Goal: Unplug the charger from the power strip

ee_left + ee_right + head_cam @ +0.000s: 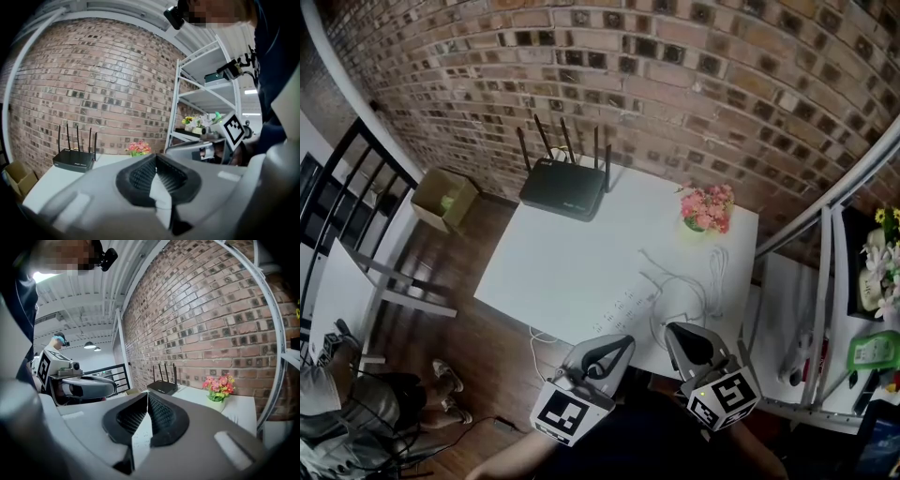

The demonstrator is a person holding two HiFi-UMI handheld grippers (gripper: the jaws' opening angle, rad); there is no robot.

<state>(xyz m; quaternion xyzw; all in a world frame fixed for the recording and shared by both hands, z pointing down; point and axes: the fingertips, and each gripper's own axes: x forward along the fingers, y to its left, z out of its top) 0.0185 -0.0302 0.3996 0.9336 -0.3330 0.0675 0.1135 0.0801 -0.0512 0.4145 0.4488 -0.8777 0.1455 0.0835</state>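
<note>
Strip (623, 309) is lying on the worktop (562, 253), cable (698, 281) coiling just right of it; the charger is too small to find. Left tool (614, 347) and right tool (682, 336) are hovering clenched, empty, near it. I'm expecting a light, rigid body, best pinched by its sides.

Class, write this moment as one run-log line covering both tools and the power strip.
left tool: shut, empty | right tool: shut, empty | power strip: on table, untouched

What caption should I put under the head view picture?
The left hand-held gripper and right hand-held gripper, both shut, hover by a white table with power strip, cables, router and pink flowers.
</note>
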